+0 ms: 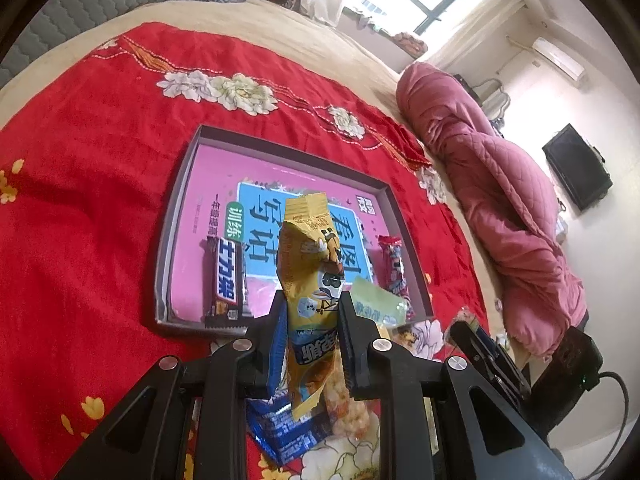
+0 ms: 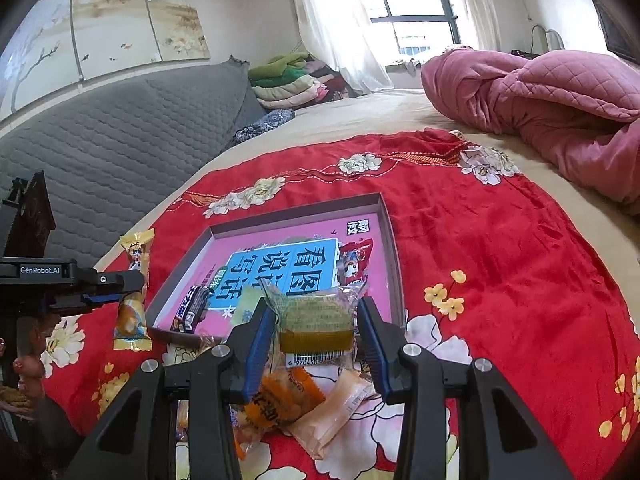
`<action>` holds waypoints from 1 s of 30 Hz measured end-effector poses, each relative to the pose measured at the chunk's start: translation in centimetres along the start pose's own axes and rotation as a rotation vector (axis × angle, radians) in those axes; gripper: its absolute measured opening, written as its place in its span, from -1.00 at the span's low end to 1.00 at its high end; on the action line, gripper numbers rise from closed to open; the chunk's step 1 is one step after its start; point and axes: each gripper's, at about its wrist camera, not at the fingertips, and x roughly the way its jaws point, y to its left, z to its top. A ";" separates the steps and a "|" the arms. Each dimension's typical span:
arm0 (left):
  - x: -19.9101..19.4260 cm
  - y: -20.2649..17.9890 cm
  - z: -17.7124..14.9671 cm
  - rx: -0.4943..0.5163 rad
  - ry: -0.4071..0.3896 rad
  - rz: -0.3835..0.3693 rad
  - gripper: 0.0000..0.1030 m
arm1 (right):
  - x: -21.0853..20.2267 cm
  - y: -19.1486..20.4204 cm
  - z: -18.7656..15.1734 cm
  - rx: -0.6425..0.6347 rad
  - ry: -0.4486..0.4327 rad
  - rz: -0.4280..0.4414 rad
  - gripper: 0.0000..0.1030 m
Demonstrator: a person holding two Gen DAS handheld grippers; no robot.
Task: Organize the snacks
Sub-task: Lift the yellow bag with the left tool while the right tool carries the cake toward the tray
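Pink-lined box (image 1: 182,184) holds chocolate bar (image 1: 229,278), red packet (image 1: 394,270).

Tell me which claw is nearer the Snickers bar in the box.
Left, probably. The left claw, shut on a yellow snack packet, hangs just before the Snickers bar; the right claw, around a clear-wrapped cake, sits farther over.
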 end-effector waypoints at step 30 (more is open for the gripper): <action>3.0 -1.0 2.7 -0.010 -0.021 0.082 -0.54 | 3.3 -2.0 2.1 0.052 -0.030 0.005 -0.17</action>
